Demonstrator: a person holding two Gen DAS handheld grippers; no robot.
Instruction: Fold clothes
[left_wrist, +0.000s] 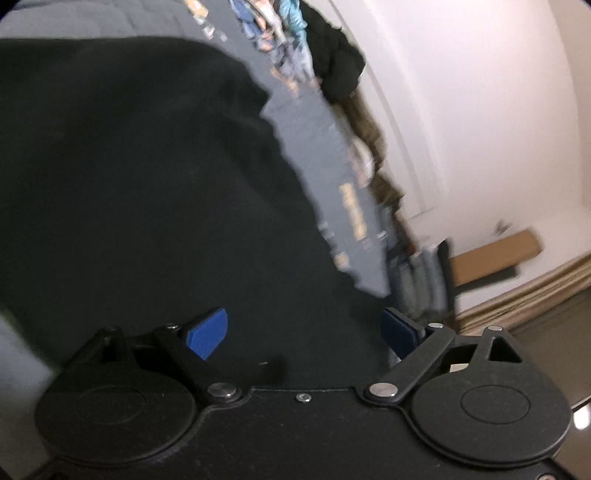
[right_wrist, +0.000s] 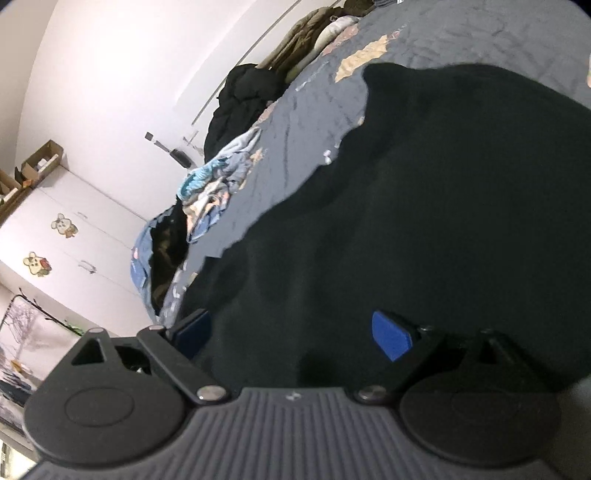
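Black garment (left_wrist: 147, 192) lies spread on bed (left_wrist: 325, 155), directly ahead of and beneath both grippers. Left gripper (left_wrist: 303, 334): jaws wide apart, nothing between pads. Right gripper (right_wrist: 291, 334): same, empty. Garment's ragged edge runs away from each camera toward far clothes pile (right_wrist: 218, 184). Both hands look about equally near; cloth fills space between them.
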